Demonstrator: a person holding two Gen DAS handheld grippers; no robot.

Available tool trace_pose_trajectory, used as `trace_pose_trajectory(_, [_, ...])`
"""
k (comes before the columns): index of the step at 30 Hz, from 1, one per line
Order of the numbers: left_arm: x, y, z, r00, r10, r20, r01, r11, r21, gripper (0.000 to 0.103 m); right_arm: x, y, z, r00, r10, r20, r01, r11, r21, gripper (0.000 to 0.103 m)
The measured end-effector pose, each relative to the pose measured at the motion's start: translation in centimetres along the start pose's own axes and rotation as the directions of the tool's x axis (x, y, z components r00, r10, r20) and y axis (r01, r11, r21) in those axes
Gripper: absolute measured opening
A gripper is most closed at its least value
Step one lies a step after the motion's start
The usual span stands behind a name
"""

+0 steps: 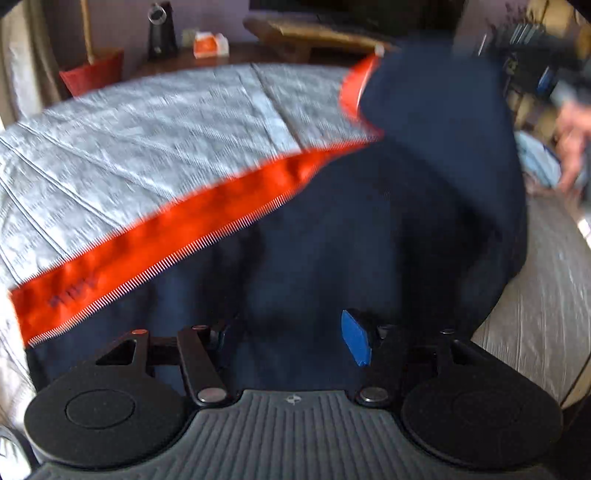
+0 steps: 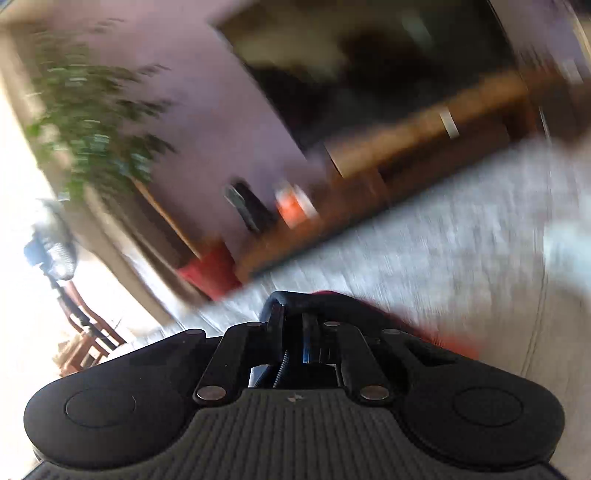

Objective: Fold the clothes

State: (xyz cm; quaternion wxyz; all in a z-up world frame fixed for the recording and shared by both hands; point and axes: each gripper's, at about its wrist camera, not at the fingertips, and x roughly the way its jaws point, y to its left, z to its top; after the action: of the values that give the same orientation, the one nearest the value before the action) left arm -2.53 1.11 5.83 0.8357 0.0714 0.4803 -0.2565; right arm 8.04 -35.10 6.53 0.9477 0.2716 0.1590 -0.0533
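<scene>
A navy jacket point(image 1: 388, 221) with an orange zipper band point(image 1: 166, 236) lies on the grey quilted bed point(image 1: 147, 122). Its right part is lifted up off the bed. My left gripper point(image 1: 291, 339) is open just above the jacket's near part, with one blue pad point(image 1: 355, 338) showing. My right gripper point(image 2: 295, 325) is shut on a dark fold of the jacket point(image 2: 295, 297), with some orange cloth point(image 2: 443, 338) beside it. The right wrist view is tilted and blurred by motion.
A red bin point(image 1: 92, 72), a dark speaker point(image 1: 161, 31) and an orange-white box point(image 1: 210, 44) stand on a wooden bench beyond the bed. A plant point(image 2: 92, 110), a fan point(image 2: 55, 251) and a chair point(image 2: 85, 332) stand at the left.
</scene>
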Motion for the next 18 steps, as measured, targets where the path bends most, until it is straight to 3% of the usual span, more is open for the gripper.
trace_pose_trajectory(2, [0.1, -0.3, -0.4, 1.000, 0.015, 0.002, -0.015, 1.000, 0.022, 0.056, -2.8, 3.4, 0.2, 0.995, 0.079, 0.058, -0.069, 0.986, -0.152, 0.011])
trace_pose_trajectory(4, [0.1, -0.2, -0.5, 1.000, 0.024, 0.002, -0.024, 0.999, 0.025, 0.054, -5.4, 7.7, -0.8, 0.980, 0.196, 0.041, -0.169, 0.918, -0.360, 0.012])
trace_pose_trajectory(7, [-0.7, 1.4, 0.0, 0.997, 0.071, 0.033, -0.070, 0.997, -0.032, 0.052, -6.3, 11.8, -5.7, 0.950, 0.231, -0.209, -0.308, 0.794, -0.524, 0.017])
trace_pose_trajectory(9, [-2.0, 3.3, 0.6, 0.988, 0.132, 0.081, -0.124, 0.988, -0.097, 0.052, -5.7, 12.8, -9.8, 0.859, 0.212, -0.467, -0.463, 0.712, -0.528, 0.018])
trace_pose_trajectory(10, [-2.8, 4.4, 0.8, 0.980, 0.167, 0.106, -0.151, 0.979, -0.140, 0.052, -5.7, 13.1, -11.9, 0.811, 0.158, -0.564, -0.512, 0.660, -0.550, 0.022])
trace_pose_trajectory(11, [-3.5, 5.5, 0.9, 0.972, 0.197, 0.126, -0.172, 0.967, -0.187, 0.052, -5.5, 13.1, -13.6, 0.732, 0.115, -0.671, -0.572, 0.638, -0.516, 0.030])
trace_pose_trajectory(12, [-4.0, 6.5, 0.9, 0.966, 0.220, 0.137, -0.185, 0.955, -0.230, 0.052, -5.4, 12.7, -14.7, 0.640, 0.102, -0.762, -0.627, 0.643, -0.440, 0.041])
trace_pose_trajectory(13, [-4.4, 7.4, 0.8, 0.963, 0.231, 0.141, -0.188, 0.946, -0.264, 0.053, -5.8, 12.3, -15.2, 0.608, 0.106, -0.787, -0.644, 0.645, -0.411, 0.050])
trace_pose_trajectory(14, [-4.7, 8.0, 0.6, 0.962, 0.229, 0.148, -0.178, 0.939, -0.294, 0.053, -6.3, 11.7, -15.0, 0.637, 0.111, -0.763, -0.624, 0.655, -0.427, 0.070])
trace_pose_trajectory(15, [-5.0, 8.6, 0.6, 0.961, 0.228, 0.156, -0.170, 0.933, -0.318, 0.053, -6.2, 10.4, -13.7, 0.678, 0.140, -0.722, -0.576, 0.712, -0.403, 0.080])
trace_pose_trajectory(17, [-5.5, 8.9, 0.6, 0.958, 0.228, 0.173, -0.163, 0.931, -0.326, 0.053, -5.1, 7.0, -10.1, 0.755, 0.211, -0.621, -0.458, 0.847, -0.269, 0.080])
trace_pose_trajectory(18, [-5.8, 8.8, 0.7, 0.954, 0.238, 0.183, -0.172, 0.933, -0.317, 0.054, -4.9, 4.8, -8.4, 0.807, 0.229, -0.545, -0.390, 0.899, -0.199, 0.082])
